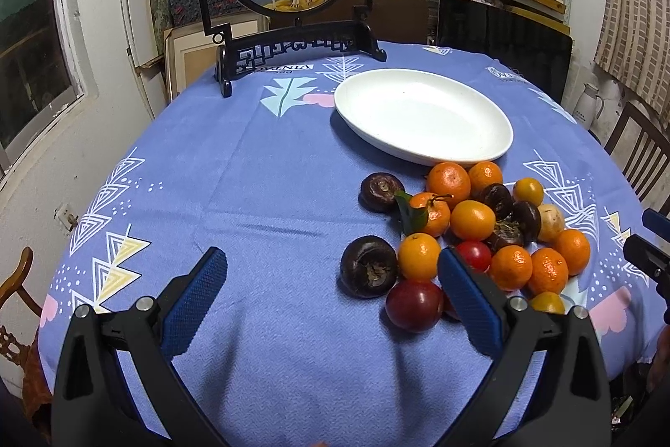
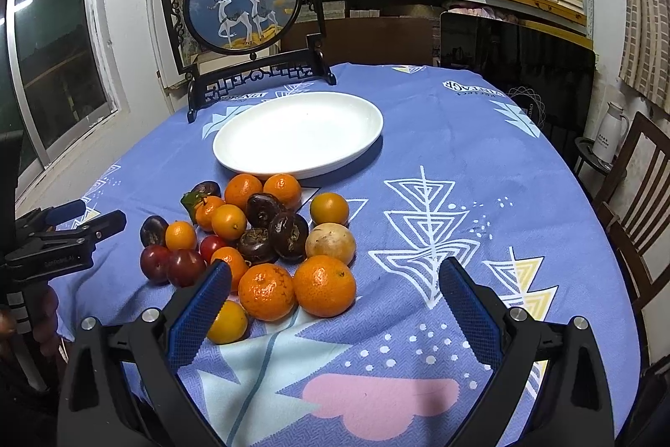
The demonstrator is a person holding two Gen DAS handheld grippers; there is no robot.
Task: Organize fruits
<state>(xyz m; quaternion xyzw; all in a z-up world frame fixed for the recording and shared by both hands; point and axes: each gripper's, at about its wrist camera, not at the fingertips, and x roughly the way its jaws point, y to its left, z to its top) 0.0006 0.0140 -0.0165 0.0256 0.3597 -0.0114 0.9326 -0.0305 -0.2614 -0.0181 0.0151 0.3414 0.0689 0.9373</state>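
both my tools are wide open and holding nothing, left tool [image 1: 331, 262] and right tool [image 2: 335, 271] hovering over the surface [image 1: 259, 170]. fruits [image 2: 251, 233] sit piled just in front of the plate [image 2: 297, 135].

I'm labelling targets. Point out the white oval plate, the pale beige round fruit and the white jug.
white oval plate [image 2: 251, 164], right wrist view, near rim
pale beige round fruit [image 2: 330, 242], right wrist view, centre
white jug [image 2: 610, 137], right wrist view, body
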